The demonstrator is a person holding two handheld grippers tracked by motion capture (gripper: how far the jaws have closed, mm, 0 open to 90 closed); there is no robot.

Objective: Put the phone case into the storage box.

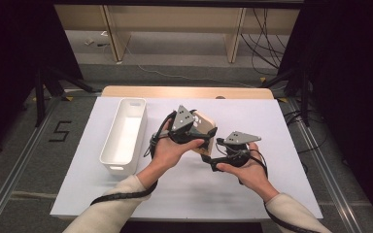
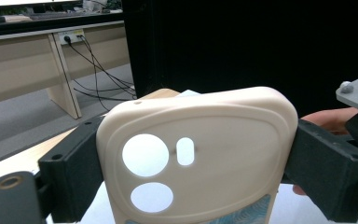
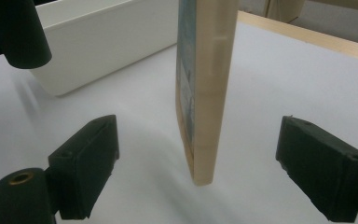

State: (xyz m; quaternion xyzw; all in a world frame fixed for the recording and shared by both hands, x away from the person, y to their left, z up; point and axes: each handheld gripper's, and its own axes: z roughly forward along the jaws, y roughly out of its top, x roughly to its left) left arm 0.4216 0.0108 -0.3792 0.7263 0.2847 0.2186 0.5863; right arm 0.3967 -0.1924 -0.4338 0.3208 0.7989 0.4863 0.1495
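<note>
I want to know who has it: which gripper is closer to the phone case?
Left. The left gripper clamps the phone case by its sides; the right gripper sits open around its edge, not touching.

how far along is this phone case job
Done: the phone case is off the table, clamped across its width by the left gripper. In hand: the right gripper has its jaws open either side of the case's edge, not touching. Left: probably placing it in the white bin.

White bin (image 1: 124,136) lies on white mat (image 1: 281,145), left part; wooden table edge (image 1: 187,91) beyond mat.
</note>
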